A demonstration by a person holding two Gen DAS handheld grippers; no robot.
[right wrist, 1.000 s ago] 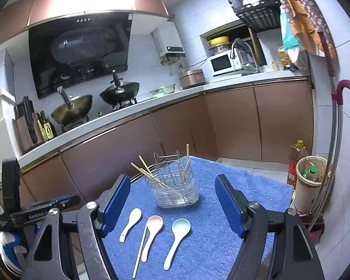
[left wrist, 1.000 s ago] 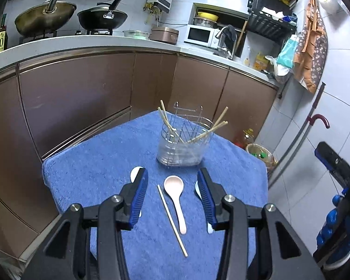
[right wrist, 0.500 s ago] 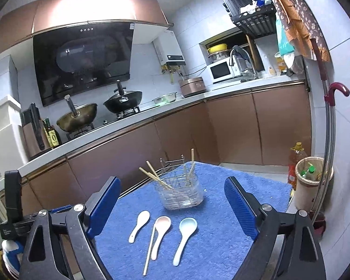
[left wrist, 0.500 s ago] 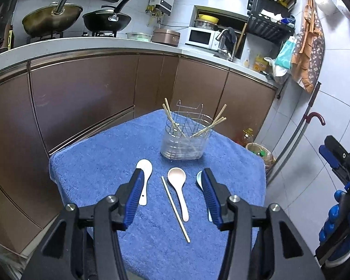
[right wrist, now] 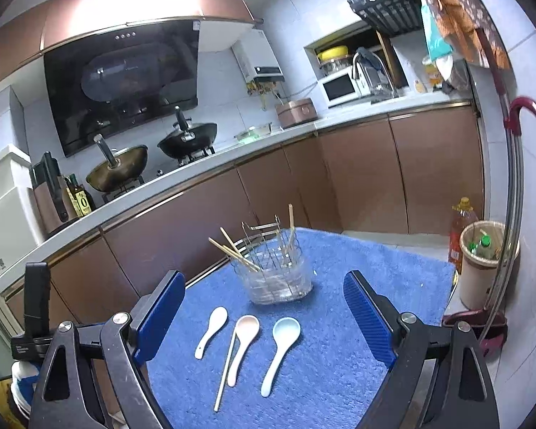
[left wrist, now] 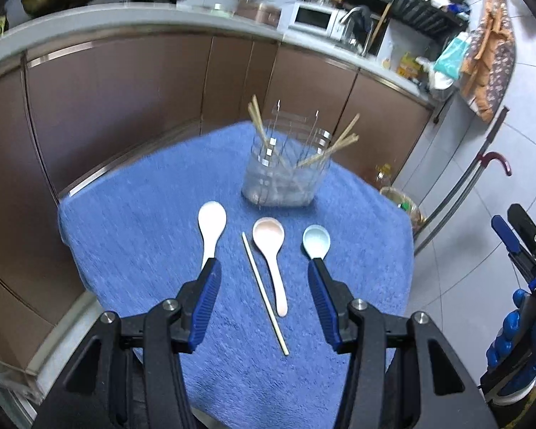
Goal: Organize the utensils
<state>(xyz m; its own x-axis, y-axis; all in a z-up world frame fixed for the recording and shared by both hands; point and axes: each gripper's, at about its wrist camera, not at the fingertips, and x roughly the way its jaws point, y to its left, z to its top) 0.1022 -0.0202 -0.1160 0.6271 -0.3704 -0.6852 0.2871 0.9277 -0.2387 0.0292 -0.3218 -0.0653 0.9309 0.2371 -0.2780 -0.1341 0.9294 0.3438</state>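
3 glossy spoons (left wrist: 269, 250), fuzzy blue towel (left wrist: 132, 236)

Left gripper (left wrist: 262, 270) hides white spoon (left wrist: 211, 225) and blue spoon (left wrist: 316, 241) handles

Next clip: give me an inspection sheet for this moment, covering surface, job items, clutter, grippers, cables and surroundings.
Surface: blue towel covering the table.
Job's things: white spoon, pink spoon, blue spoon and one loose chopstick lie on the towel; clear holder behind them already has chopsticks inside.
Clutter: nothing seen on the towel.
Grippers: left gripper open, empty, above the pink spoon and chopstick; right gripper open wide, empty.
Cables: nothing seen.
Surroundings: kitchen counter, two woks, microwave, bin.
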